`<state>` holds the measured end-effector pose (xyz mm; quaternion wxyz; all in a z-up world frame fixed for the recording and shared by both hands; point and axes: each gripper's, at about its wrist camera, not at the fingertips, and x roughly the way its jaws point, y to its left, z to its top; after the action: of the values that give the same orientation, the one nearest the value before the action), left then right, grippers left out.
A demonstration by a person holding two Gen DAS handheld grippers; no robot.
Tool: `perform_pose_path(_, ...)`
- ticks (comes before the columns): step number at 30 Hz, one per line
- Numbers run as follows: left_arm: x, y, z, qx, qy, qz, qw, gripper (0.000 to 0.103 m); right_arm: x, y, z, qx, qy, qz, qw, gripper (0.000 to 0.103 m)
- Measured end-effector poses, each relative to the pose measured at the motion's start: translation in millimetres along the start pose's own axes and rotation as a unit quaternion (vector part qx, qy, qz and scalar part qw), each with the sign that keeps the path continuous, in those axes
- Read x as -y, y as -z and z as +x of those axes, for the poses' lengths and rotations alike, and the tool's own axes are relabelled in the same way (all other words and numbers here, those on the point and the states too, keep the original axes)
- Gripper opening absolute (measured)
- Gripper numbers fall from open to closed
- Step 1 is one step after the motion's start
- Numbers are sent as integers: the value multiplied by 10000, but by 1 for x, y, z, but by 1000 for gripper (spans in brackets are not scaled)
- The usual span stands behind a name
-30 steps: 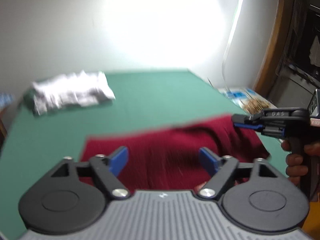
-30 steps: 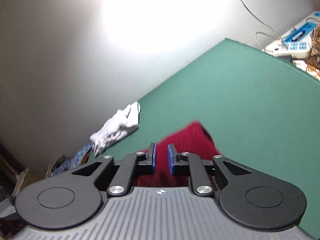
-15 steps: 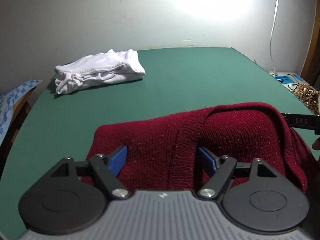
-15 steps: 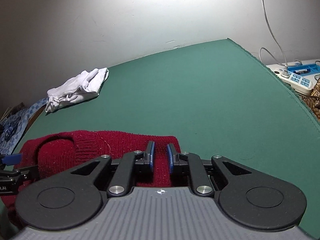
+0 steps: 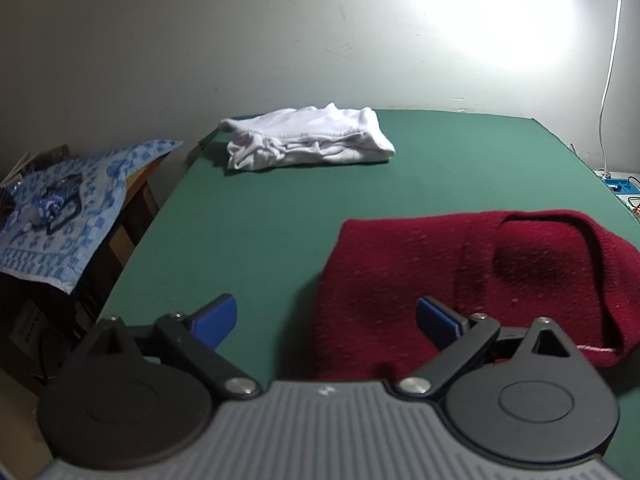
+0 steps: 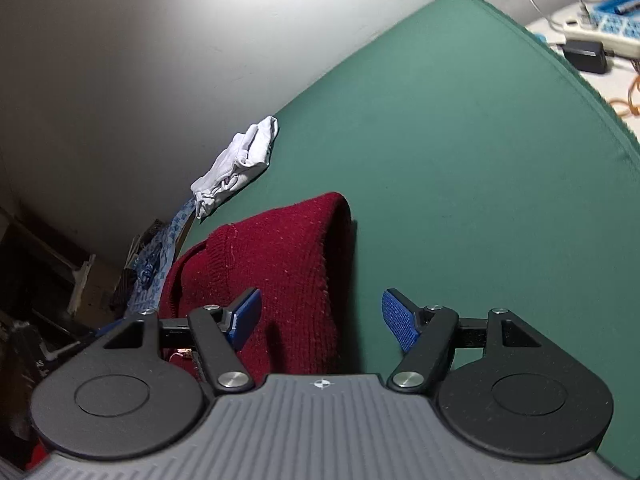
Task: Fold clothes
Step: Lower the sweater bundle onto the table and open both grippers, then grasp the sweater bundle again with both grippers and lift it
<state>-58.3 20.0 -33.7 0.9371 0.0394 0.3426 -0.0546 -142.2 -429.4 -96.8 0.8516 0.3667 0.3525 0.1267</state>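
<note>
garment: dark red knitted sweater (image 5: 472, 280) lies on the green cloth-covered table (image 5: 280, 208), near its front edge; it is doubled over, with one rounded fold standing up a little along the far side.
progress: by the look of it one fold is laid and both tools have let go; the bundle is loose and lumpy, so at least one more fold and a smoothing seem left.
finished pile: a folded white cotton garment (image 5: 308, 138) sits at the table's far left corner, well apart from the red one, likely done.
left gripper: left gripper (image 5: 326, 320) has its blue pads spread wide, having just opened further; nothing pinched. the sweater's left edge runs between the pads, the right pad over the knit, the left pad over bare green.
right gripper: right gripper (image 6: 322, 316) has just sprung apart from a near-closed pinch; nothing is pressed now. the sweater's right edge lies between the pads, left pad over the knit, right pad over bare cloth.
loose end: a thin pale thread (image 5: 596, 348) trails from the hem.
surroundings: blue patterned cloth (image 5: 68, 204) lies off the table's left side; white power strip (image 6: 600, 34) beyond its right edge.
</note>
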Motion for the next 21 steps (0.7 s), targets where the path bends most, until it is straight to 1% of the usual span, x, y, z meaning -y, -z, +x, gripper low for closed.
perform_pose_path(4, -23, 1, 32, -327, 550, -266, 9976, 96, 6, 0, 9, -32, -229, 334, 9992, 71)
perform_pose_path(8, -36, -2, 60, -626, 1128, -558, 9901, 97, 0, 3, 28, -205, -275, 374, 9987, 70)
perform_pose_path(10, -36, -5, 73, -806, 1439, -654, 9841, 97, -4, 4, 35, -225, -339, 367, 9985, 70)
perform_pose_path(12, -33, -8, 80, -869, 1742, -652, 9787, 95, -9, 4, 43, -252, -415, 356, 9982, 69)
perform_pose_path(15, -22, -10, 91, -1016, 2258, -680, 9665, 95, -17, 3, 55, -344, -542, 213, 9977, 70)
perform_pose_path(18, -8, -8, 96, -1039, 2541, -597, 9597, 100, -21, -1, 64, -461, -678, 245, 9963, 71)
perform_pose_path(19, -4, -8, 97, -1041, 2664, -587, 9564, 100, -21, -2, 65, -518, -697, 251, 9959, 71)
perform_pose_path(21, -1, -7, 98, -1070, 2906, -722, 9481, 100, -23, -3, 68, -594, -706, 233, 9955, 71)
